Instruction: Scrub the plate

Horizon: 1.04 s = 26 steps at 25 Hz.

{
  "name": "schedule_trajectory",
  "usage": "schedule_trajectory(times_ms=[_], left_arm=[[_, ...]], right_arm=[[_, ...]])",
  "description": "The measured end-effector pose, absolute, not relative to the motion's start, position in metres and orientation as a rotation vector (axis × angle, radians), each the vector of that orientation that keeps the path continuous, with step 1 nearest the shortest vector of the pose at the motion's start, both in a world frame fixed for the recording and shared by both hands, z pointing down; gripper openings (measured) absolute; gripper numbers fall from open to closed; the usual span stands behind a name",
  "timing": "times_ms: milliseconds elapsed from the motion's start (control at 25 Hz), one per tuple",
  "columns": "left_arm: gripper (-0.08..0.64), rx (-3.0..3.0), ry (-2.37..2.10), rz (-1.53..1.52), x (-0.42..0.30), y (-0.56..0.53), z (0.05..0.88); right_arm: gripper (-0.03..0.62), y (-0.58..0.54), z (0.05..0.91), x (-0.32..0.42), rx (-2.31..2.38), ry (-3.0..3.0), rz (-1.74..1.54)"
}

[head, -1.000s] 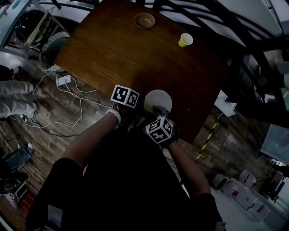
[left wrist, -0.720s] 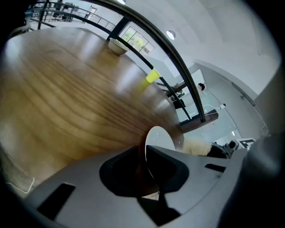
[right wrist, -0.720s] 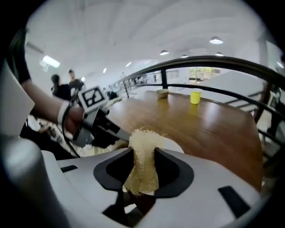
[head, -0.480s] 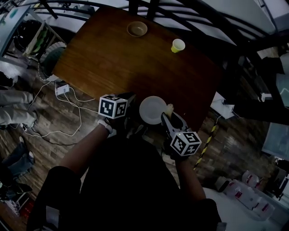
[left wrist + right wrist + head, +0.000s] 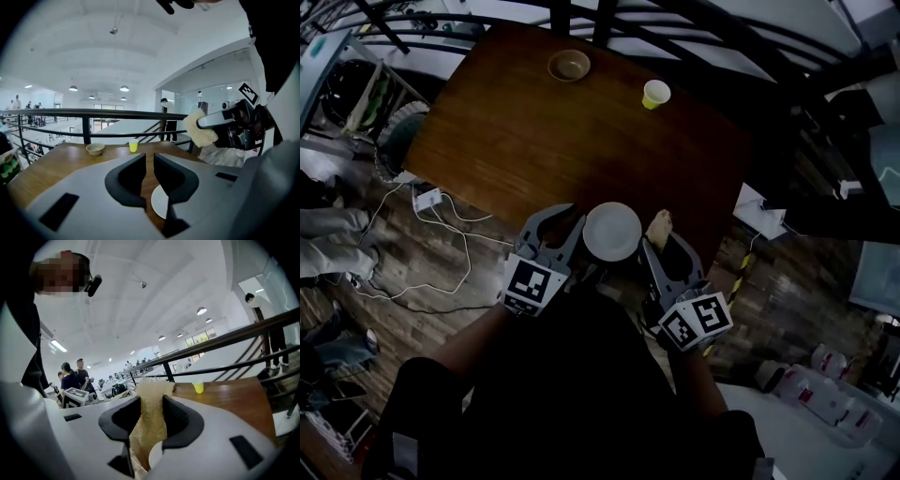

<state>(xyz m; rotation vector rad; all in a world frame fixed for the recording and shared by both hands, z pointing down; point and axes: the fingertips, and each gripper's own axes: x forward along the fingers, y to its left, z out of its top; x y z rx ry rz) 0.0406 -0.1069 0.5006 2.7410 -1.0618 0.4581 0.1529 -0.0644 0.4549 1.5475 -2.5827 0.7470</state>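
The white plate (image 5: 612, 232) lies on the brown table (image 5: 534, 122) near its front edge. My left gripper (image 5: 561, 212) hovers just left of the plate, its jaws shut with nothing between them. In the left gripper view the plate (image 5: 158, 202) shows below and right of the left gripper (image 5: 150, 161). My right gripper (image 5: 660, 236) is just right of the plate, shut on a tan sponge (image 5: 657, 223). The sponge (image 5: 149, 423) stands up between the jaws of the right gripper (image 5: 151, 404), with the plate's rim (image 5: 154, 456) beneath. The sponge is off the plate.
A tan bowl (image 5: 569, 65) and a yellow cup (image 5: 655, 94) stand at the table's far side. A black railing (image 5: 93, 112) runs behind the table. Cables and a power strip (image 5: 427, 199) lie on the floor at the left. People stand far off.
Both grippers have drawn back from the plate towards me. The right gripper with the sponge left the plate and moved right; the left gripper moved down and left.
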Motion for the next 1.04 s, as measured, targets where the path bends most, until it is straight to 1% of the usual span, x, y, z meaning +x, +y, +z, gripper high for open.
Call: schedule_trajectory(times_ms=[200,1040], left_arm=[[0.063,2.741,-1.068,0.475,0.047,-0.097,0.501],[0.063,2.693,-1.147,0.449,0.045,-0.132,0.518]], right_arm=[[0.156,-0.061,0.451,0.153,1.545,-2.578,0.633],[0.155,-0.055,0.456,0.158,1.508,-2.578,0.601]])
